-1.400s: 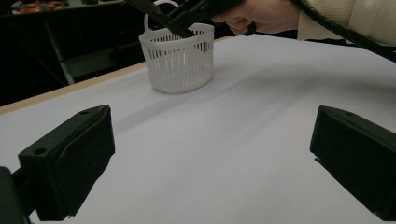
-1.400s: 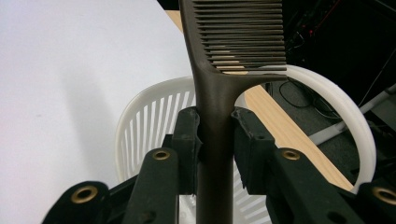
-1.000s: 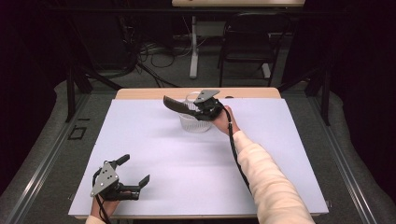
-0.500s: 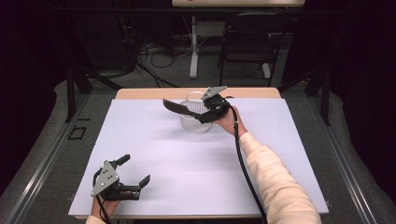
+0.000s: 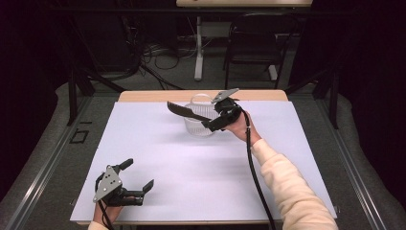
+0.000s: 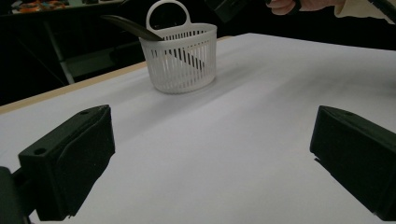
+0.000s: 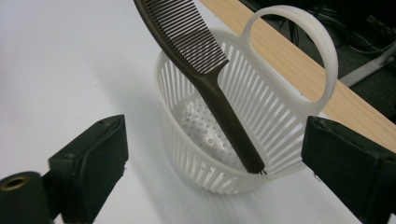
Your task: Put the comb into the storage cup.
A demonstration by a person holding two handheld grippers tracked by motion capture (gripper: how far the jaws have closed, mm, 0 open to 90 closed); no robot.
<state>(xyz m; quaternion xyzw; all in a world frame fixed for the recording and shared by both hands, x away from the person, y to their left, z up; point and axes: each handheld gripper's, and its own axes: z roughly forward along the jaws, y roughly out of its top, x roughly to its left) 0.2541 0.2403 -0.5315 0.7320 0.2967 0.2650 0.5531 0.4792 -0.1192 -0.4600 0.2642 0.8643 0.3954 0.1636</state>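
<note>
**Comb in the basket, but only leaning there**

Your table (image 5: 158, 187) is covered by a white sheet, and the work sits at its far edge. There, the white slotted basket (image 7: 233, 140) stands upright near the wooden strip, its loop handle raised. The dark comb (image 7: 210, 79) rests in it handle-down: the handle tip is on the basket floor against the wall, and the toothed end sticks well out over the rim at a slant.

Your right gripper (image 5: 218, 115) hovers just beside the basket. Its jaws have just been opening and now stand wide, with nothing pressed between the pads; the comb is free of them. Your left gripper (image 5: 131, 182) sits at the near edge of the table, well apart from everything, jaws spread wide and empty.

The risk from here is the comb's balance. Most of its length overhangs the rim, so a brush from a jaw or the trailing cable as you pull away could lever it out, or tip the light basket over. I can't quite tell from the high view how close the nearer jaw is to the rim, so draw back up and clear before swinging sideways.
</note>
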